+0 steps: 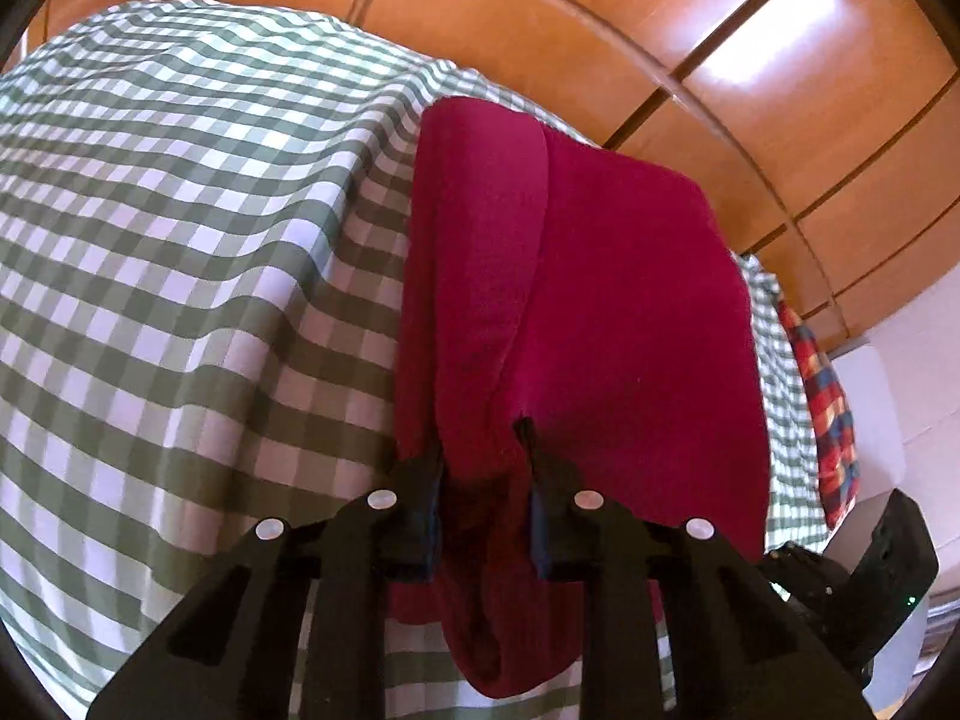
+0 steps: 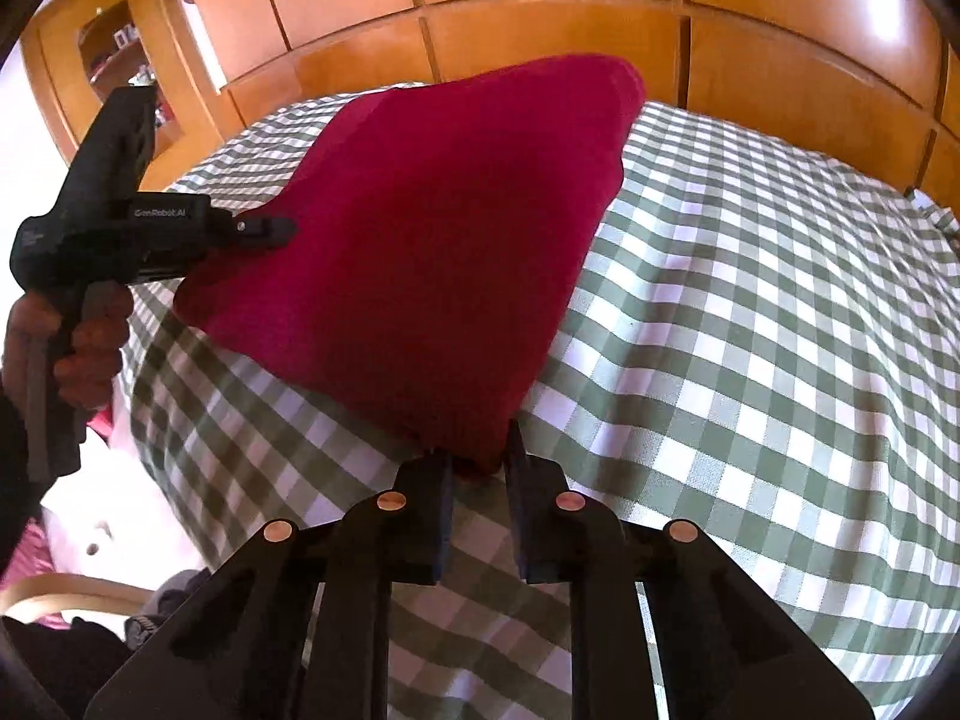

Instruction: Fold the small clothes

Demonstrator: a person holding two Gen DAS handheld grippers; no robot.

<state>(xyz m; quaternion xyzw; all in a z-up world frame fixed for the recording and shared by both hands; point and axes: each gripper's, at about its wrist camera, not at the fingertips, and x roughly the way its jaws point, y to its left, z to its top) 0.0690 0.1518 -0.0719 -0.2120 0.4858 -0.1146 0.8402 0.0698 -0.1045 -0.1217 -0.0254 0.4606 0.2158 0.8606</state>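
Lettering "GenRobot.AI" marks left claw [image 2: 282,228] (white print).

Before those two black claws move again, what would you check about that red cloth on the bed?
1. Left gripper pinching the red garment: ok, cloth bunched between its jaws.
2. Right gripper holding a corner: ok, the tip sits between its jaws.
3. Garment smooth between the grips: not ok, a long fold runs along it.
4. Checked bedspread free of the jaws: cannot tell.
5. Bedspread bare where the fold could land: ok.
6. Plaid cloth away from the garment: ok, at the bed's edge.
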